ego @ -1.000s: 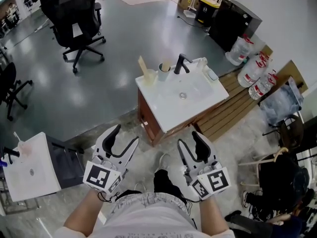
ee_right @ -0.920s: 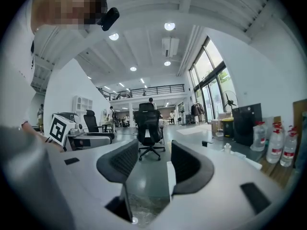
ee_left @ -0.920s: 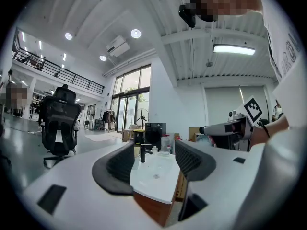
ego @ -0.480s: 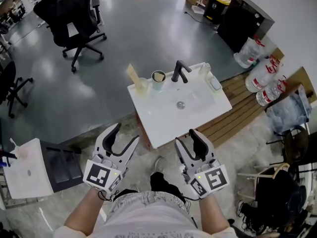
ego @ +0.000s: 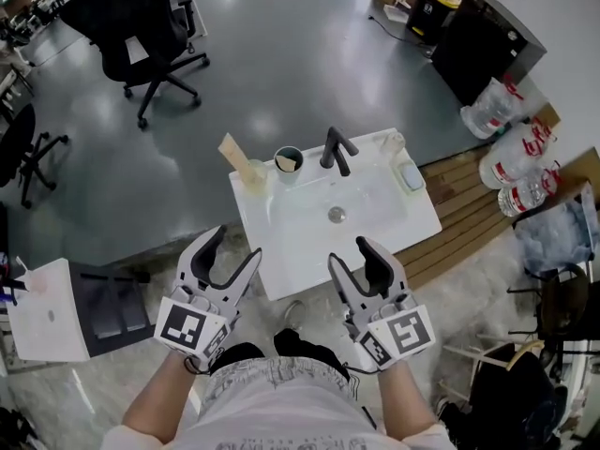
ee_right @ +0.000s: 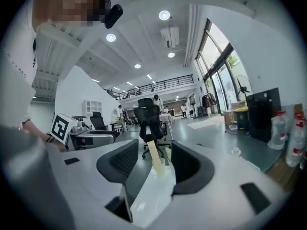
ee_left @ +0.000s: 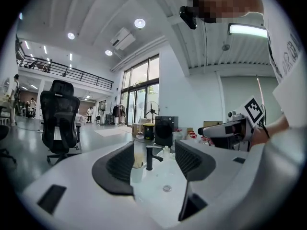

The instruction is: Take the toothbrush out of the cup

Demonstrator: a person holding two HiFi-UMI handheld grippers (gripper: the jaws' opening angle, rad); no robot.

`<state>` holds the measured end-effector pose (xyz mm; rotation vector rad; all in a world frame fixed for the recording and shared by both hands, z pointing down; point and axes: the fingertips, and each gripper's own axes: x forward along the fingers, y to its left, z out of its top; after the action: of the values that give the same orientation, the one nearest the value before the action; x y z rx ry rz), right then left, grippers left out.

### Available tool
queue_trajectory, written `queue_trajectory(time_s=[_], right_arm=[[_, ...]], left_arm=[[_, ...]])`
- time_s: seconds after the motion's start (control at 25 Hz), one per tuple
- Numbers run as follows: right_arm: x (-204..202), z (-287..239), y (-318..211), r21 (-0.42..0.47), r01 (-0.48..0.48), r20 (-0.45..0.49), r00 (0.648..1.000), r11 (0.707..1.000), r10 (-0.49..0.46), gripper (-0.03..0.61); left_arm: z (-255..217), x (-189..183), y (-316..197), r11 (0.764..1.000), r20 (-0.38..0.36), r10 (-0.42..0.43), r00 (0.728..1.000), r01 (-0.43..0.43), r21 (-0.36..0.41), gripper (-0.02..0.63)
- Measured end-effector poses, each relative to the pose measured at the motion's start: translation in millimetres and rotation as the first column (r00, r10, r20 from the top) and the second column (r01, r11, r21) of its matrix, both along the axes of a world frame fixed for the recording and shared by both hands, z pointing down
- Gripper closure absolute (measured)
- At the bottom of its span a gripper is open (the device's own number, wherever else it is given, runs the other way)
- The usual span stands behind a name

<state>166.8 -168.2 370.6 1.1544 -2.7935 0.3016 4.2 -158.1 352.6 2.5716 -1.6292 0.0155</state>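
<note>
Two grippers are hovering at the sink's [ego: 305,247] near edge, my left gripper [ego: 234,248] and right gripper [ego: 352,254], jaws spread wide, gripping nothing; the cup [ego: 288,160] is standing at the far edge, beside the faucet [ego: 335,148].

We see a white rectangular washbasin [ego: 300,251] with a black faucet [ego: 333,150] at its back, a black wheeled office chair [ego: 141,22] on the grey floor [ego: 262,64], and clear plastic water jugs [ego: 514,153] beside wooden slats [ego: 464,204].

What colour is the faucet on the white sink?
The faucet is black. It shows best in the head view, dark against the white basin.
</note>
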Motion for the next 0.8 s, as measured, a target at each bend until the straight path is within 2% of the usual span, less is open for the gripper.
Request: queue_trajectory(time_s=[0.4,0.8], right_arm=[[12,9,-40,-0.018,0.029,0.017,0.999,0.999,-0.028,0.350],[9,14,-53,-0.032,-0.007,0.002,1.000,0.999,0.007,0.350]], left_arm=[[9,13,-36,0.999,0.023,-0.026,0.999,0.026,-0.034,0.327],[12,10,-55,0.999,0.014,0.010,1.000,-0.010,-0.044,0.327]])
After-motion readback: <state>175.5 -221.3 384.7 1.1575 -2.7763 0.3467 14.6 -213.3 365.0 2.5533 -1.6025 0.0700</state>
